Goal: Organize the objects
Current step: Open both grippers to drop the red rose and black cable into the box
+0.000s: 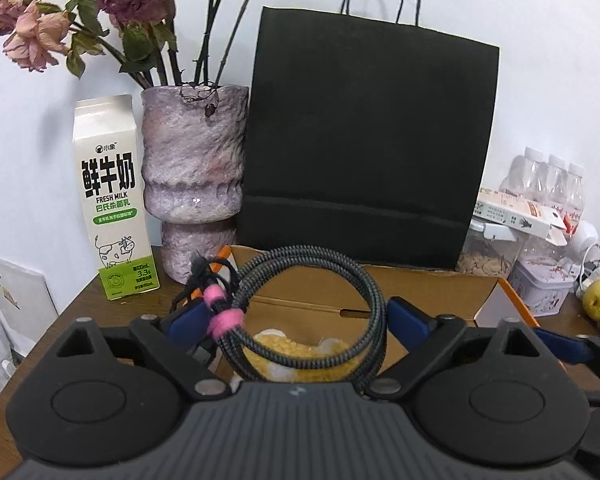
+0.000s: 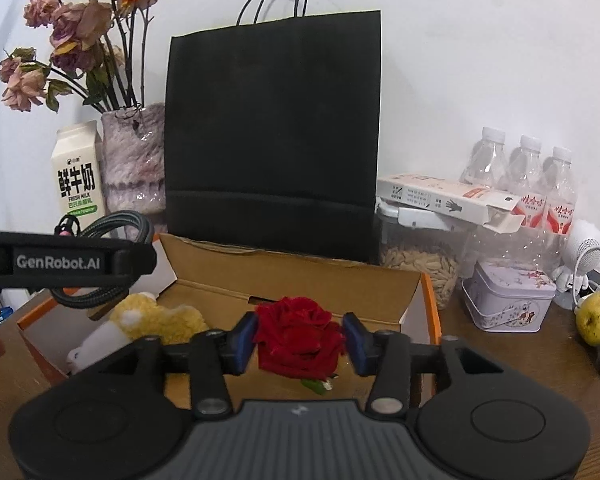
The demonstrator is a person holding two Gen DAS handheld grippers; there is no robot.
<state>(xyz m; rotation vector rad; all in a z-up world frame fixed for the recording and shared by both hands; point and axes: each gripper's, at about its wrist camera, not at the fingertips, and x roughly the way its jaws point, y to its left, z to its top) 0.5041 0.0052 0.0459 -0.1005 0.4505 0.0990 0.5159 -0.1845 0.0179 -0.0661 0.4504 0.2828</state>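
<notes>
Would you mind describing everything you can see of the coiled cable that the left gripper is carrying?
The coiled cable is a dark grey braided cord wound into a loose loop of several turns, bound on one side by two pink bands, with black ends sticking up near them. It stands roughly upright between the blue fingers of the left gripper, which press it from both sides, above the open cardboard box and its yellow plush toy.

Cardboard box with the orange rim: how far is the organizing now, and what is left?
Done: a yellow and white plush toy already lies inside the open cardboard box. In hand: the left gripper holds a coiled grey braided cable above the box, and the right gripper clamps a red rose head over it. Left: both seem not yet released into the box.
</notes>
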